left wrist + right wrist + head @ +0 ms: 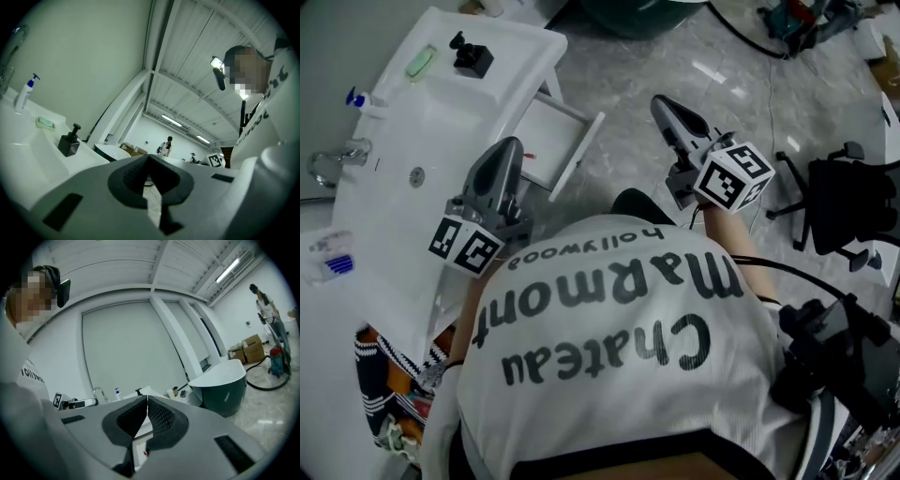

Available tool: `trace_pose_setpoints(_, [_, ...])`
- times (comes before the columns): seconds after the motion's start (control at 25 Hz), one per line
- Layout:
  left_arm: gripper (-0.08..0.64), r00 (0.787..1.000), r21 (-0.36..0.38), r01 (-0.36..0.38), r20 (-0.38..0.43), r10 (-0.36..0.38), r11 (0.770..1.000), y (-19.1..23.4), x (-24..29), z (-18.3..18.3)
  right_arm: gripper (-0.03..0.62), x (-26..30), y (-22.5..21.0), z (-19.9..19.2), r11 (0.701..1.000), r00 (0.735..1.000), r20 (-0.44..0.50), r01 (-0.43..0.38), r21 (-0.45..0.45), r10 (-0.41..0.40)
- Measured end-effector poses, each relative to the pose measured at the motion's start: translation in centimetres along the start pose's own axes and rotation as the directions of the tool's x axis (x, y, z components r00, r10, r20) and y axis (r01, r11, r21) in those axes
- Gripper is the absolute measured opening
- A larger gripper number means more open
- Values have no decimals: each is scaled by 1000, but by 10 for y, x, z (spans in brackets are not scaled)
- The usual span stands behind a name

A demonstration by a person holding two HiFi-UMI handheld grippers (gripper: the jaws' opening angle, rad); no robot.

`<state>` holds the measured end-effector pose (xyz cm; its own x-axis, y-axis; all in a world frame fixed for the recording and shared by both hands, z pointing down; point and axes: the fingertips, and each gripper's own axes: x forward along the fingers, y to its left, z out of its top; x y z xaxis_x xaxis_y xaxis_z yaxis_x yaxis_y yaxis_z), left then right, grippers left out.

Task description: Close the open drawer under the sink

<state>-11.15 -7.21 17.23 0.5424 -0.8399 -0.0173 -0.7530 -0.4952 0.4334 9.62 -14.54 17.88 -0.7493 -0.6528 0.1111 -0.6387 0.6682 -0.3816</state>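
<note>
White sink and white drawer. On the sink stand a black soap pump, a pale green soap bar and a white bottle with a blue cap. The floor is grey, marbled. The left hand-held gripper and the right hand-held gripper are grey with dark pads, their cubes patterned in black-and-white squares. White shirt, black lettering.

One sink. One open drawer. One tap. One bottle with a blue top, one green soap, one black pump. Two grippers — the left gripper and the right gripper. One black chair. One dark tub — and two brown boxes.
</note>
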Motion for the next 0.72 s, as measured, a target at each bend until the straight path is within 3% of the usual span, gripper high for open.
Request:
trace_pose_setpoints(0.08, [9, 990, -29, 107, -94, -109, 994, -25, -1, -27, 12, -55, 7, -26, 991, 992, 22, 125, 47, -126])
trace_pose_setpoints(0.2, [9, 966, -65, 194, -162, -202, 979, -44, 7, -45, 12, -96, 10, -33, 970, 970, 51, 232, 77, -236])
trace_pose_setpoints(0.24, [9, 947, -73, 252, -185, -261, 965, -46, 21, -42, 12, -105, 10, -27, 953, 950, 85, 292, 86, -299])
trace_pose_setpoints(0.36, [9, 848, -104, 456, -252, -467, 884, -47, 79, -23, 12, -125, 8, -2, 863, 840, 198, 488, 129, -505])
trace_pose_setpoints(0.4, [9, 835, -109, 475, -255, -487, 873, -46, 87, -18, 12, -124, 7, 4, 853, 828, 208, 505, 130, -521])
trace_pose_setpoints(0.48, [9, 850, -107, 456, -243, -468, 884, -46, 88, -15, 12, -117, 4, 10, 870, 847, 200, 480, 110, -492])
trace_pose_setpoints(0.64, [9, 915, -103, 338, -195, -352, 936, -44, 64, -26, 12, -101, 9, 0, 937, 928, 129, 343, 66, -349])
trace_pose_setpoints(0.72, [9, 937, -106, 287, -176, -302, 952, -48, 51, -33, 12, -97, 8, -12, 956, 953, 85, 286, 63, -291])
